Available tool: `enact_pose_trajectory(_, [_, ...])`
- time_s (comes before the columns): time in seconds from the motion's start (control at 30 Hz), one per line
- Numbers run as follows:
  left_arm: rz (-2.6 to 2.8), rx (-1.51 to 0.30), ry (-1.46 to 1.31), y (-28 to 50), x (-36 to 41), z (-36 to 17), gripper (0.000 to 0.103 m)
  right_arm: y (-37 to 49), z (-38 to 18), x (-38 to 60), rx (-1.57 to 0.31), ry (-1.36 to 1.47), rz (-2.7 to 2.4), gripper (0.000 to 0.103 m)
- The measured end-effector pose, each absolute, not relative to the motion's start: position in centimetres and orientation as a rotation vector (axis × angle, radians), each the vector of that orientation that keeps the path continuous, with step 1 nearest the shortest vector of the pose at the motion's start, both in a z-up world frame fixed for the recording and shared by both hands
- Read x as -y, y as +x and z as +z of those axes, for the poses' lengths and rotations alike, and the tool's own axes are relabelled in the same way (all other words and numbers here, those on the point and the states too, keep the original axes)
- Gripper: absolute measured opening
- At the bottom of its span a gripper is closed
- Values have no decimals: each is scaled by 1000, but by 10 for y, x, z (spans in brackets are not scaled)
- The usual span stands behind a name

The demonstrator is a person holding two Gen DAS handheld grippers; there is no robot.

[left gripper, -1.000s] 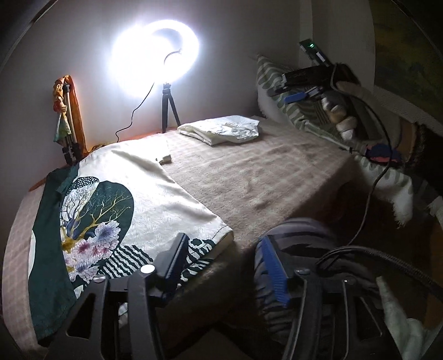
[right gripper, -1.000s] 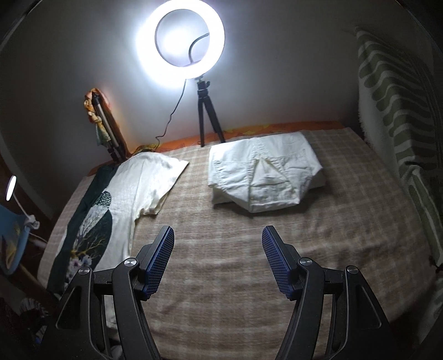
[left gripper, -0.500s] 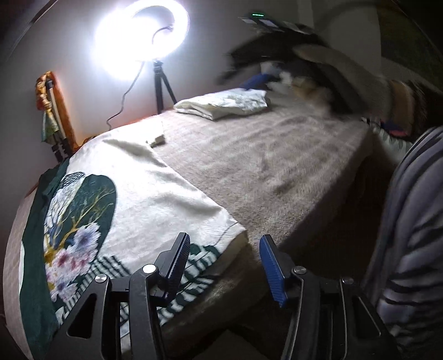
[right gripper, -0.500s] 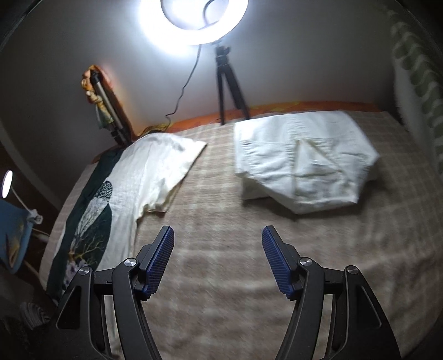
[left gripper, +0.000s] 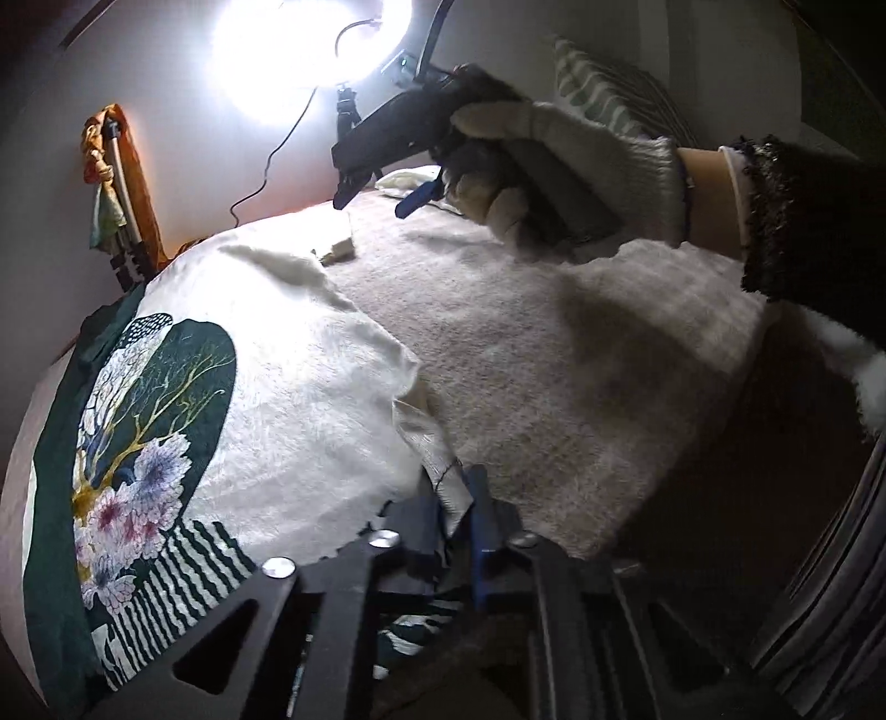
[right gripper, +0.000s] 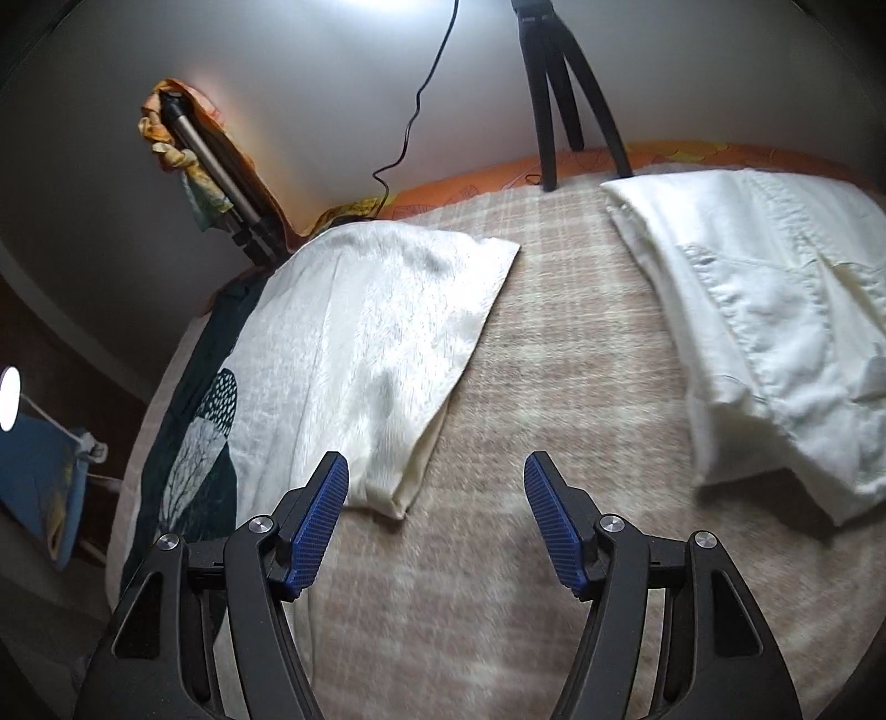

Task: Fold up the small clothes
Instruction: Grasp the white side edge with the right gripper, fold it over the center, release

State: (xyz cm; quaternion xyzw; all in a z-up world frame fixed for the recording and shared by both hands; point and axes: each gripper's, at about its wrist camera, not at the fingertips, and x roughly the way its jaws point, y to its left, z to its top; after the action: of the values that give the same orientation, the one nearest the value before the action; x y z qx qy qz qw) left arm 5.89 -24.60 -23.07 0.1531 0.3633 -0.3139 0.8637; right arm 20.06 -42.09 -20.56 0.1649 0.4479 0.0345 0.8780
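Note:
A cream T-shirt [left gripper: 288, 387] with a dark green flower print lies flat on the left half of the bed. My left gripper [left gripper: 454, 498] is shut on its near hem corner at the bed's front edge, the cloth pinched up between the blue pads. My right gripper [right gripper: 437, 487], held by a gloved hand [left gripper: 559, 149], hovers open over the blanket. Its left finger is just above the tip of the shirt's sleeve [right gripper: 398, 476], and nothing is between its pads. In the left wrist view the right gripper [left gripper: 372, 206] hangs over the shirt's far end.
A folded white garment [right gripper: 775, 332] lies at the bed's far right. A ring light [left gripper: 299, 50] on a black tripod [right gripper: 559, 94] stands at the wall, its cable [right gripper: 410, 122] trailing down. A folded tripod [right gripper: 210, 155] leans at the left. The checked blanket [right gripper: 554, 387] covers the bed.
My left gripper dropped to the shirt's near corner and shut on it. My right gripper moved down and forward toward the shirt's sleeve and stayed open.

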Motion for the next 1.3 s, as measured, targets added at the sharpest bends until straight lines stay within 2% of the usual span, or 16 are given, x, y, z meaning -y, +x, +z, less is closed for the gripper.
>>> enact_pose_trajectory(0.37, [-643,-746,232,61,226,-216,0,230,-223,403,-968,338,50,63])
enact_pose_trajectory(0.4, [-642,-743,221,61,225,-214,0,232,-224,401,-965,332,49,56])
enact_pose_trajectory(0.43, [-641,-742,213,61,223,-212,0,233,-224,399,-969,332,55,39])
enact_pose_trajectory(0.5, [-643,-745,187,61,220,-210,0,238,-229,398,-992,357,67,17])
enact_pose_trajectory(0.53, [-643,-747,177,61,220,-209,0,241,-230,397,-997,365,67,11])
enact_pose_trajectory(0.6, [-645,-749,152,60,219,-207,0,243,-229,396,-989,377,69,6])
enact_pose_trajectory(0.93, [-635,-739,73,61,207,-197,0,256,-186,388,-881,388,59,2])
enact_pose_trajectory(1.3, [-544,-739,-60,69,150,-192,0,292,-154,302,-869,220,137,1])
